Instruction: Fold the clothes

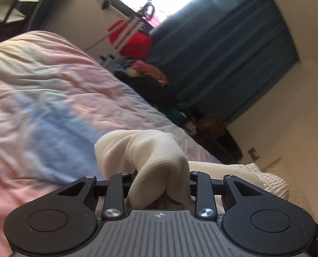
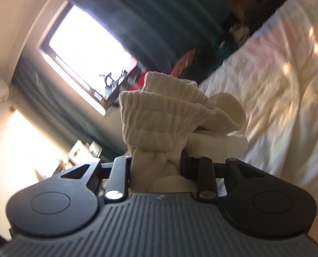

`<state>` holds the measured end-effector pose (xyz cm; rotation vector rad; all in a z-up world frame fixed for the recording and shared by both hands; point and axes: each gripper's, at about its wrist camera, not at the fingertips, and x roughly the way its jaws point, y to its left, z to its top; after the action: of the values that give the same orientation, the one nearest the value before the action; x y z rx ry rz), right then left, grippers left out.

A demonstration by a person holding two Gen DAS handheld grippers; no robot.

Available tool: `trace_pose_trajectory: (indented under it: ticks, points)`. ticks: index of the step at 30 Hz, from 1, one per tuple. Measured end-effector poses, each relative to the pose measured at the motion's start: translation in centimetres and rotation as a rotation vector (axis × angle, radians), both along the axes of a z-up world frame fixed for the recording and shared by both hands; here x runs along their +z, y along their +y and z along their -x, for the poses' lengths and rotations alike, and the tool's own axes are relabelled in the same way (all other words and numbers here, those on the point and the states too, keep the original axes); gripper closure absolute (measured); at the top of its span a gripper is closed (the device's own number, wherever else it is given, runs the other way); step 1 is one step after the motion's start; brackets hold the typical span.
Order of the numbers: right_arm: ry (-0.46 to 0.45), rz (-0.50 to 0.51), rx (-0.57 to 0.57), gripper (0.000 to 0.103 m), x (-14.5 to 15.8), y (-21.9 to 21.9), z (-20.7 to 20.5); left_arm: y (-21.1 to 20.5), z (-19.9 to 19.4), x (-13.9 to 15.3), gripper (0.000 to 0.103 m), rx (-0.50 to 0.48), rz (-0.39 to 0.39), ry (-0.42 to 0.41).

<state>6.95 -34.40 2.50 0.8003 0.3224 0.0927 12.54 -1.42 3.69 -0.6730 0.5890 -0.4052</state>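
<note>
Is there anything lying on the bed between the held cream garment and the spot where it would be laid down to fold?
Nothing visible does. Both the left gripper and the right gripper are shut on the cream garment, held above the bed. The bedspread near it shows only wrinkles. The clothes pile sits beyond the bed's edge, by the curtain.

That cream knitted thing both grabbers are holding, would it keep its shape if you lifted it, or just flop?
Probably flop: the cream knit garment bunches and droops around the left gripper, and folds over itself above the right gripper. It looks light, since a small pinch in the jaws holds it. The ribbed texture likely grips rather than slips.
</note>
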Motion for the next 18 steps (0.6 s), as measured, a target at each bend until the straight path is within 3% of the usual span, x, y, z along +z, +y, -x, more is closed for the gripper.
trace_pose_trajectory:
  ticks: [6,10,14,18]
  points:
    - [-0.045,0.001,-0.167,0.071,3.2,-11.5,-3.8,-14.5,-9.6,4.1,0.073,-0.117,-0.043,-0.057]
    - [-0.018,0.037,-0.261,0.071,3.2,-18.3,-8.3,-24.1,-17.3,5.2,0.073,-0.158,-0.113,-0.075]
    - [0.015,0.039,-0.327,0.071,-0.1,-23.8,-12.2,-31.0,-22.3,2.1,0.073,-0.201,-0.194,-0.094]
    - [0.072,0.004,-0.373,0.071,-7.0,-26.3,-13.2,-34.3,-24.2,-4.0,0.073,-0.254,-0.228,-0.055]
